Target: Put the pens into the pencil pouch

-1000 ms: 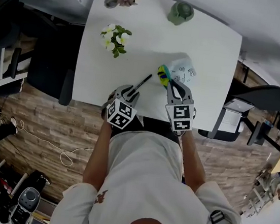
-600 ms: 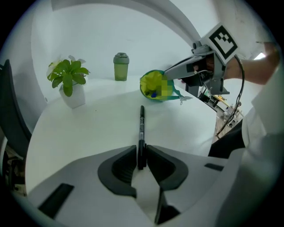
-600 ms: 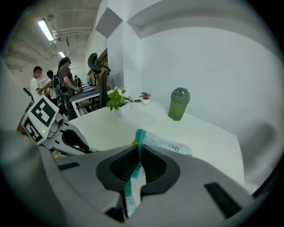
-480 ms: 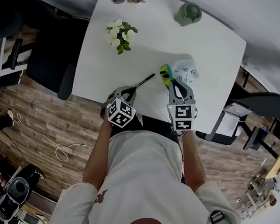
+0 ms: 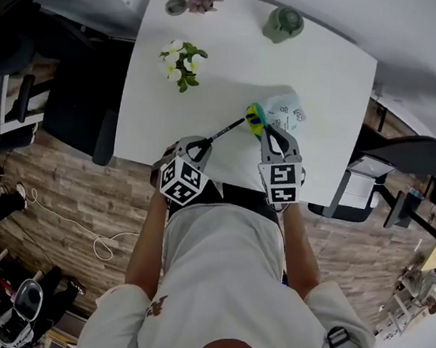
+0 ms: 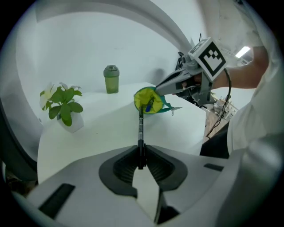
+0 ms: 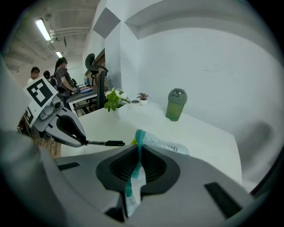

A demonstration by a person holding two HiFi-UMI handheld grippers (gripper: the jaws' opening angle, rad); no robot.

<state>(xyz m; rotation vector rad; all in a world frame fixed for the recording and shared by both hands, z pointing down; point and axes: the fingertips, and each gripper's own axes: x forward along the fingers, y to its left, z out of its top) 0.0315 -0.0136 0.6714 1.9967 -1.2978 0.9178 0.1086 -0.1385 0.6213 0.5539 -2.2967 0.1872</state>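
- One white table (image 5: 213, 89) carries everything. I stand at its near edge with a gripper in each hand.
- My right gripper (image 5: 267, 130) is pressed together on the teal edge of the pencil pouch (image 5: 286, 110), with the fabric pinched between its pads. The pouch's mouth is turned toward my other hand.
- My left gripper (image 5: 202, 146) is clamped on the rear end of the black pen (image 5: 223, 132). The barrel sticks straight out ahead of the jaws.
- Pencil pouch: white with dark print and a yellow lining. Its body lies on the table right of centre, just beyond my right gripper.
- Flowering plant (image 5: 181, 62): green leaves and pale blooms. It stands on the left part of the table, well apart from both grippers.
- Green bottle (image 5: 283, 23): upright near the far edge.
- Pen: it spans the gap between my left gripper and the pouch, and its far end is at the yellow mouth. I cannot tell whether the tip is already inside.
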